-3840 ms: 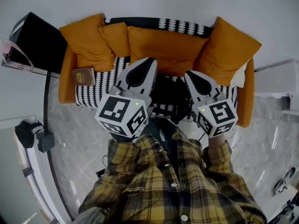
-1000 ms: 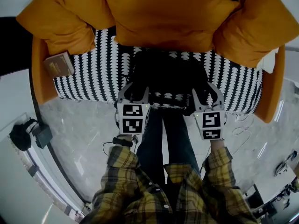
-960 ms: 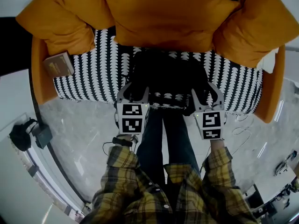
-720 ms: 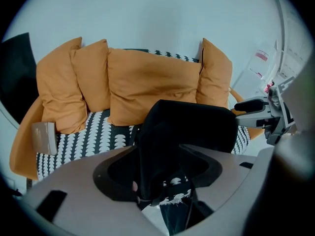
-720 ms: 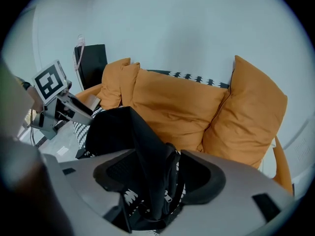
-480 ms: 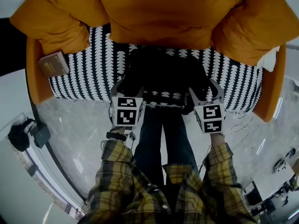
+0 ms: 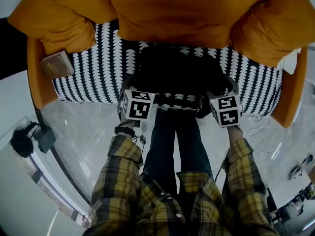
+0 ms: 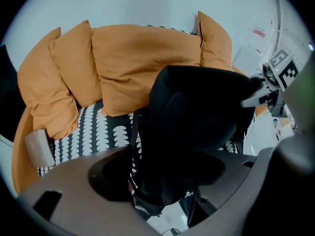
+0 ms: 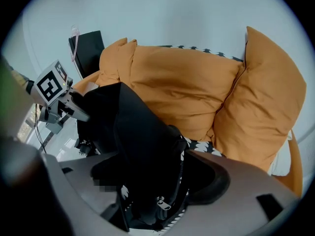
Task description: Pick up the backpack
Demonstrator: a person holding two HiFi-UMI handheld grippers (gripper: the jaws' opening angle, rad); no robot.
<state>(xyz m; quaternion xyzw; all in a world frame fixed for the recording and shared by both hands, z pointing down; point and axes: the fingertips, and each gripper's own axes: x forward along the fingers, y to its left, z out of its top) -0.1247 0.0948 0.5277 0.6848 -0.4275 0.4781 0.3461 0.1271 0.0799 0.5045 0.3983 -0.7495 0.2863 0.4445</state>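
A black backpack (image 7: 177,75) stands on the black-and-white patterned sofa seat (image 7: 98,65), leaning toward the orange cushions. My left gripper (image 7: 131,86) is at its front left corner and my right gripper (image 7: 224,88) at its front right corner, both pointing steeply down. In the left gripper view the backpack (image 8: 197,117) fills the gap of the left gripper (image 8: 162,181), whose jaws are opening. The right gripper (image 9: 157,193) also straddles the backpack (image 9: 128,136) near a zipper pull, its jaws opening too. I cannot see any pad pressing the fabric.
Large orange cushions (image 7: 172,9) line the sofa back and both ends. A small brown book (image 7: 55,65) lies at the seat's left end. The person's legs (image 7: 174,141) stand against the sofa front. A black device (image 7: 22,141) and cables (image 7: 256,132) lie on the marble floor.
Both grippers have sunk toward the seat's front edge beside the backpack, and their jaws have spread wider. The backpack has stayed in place.
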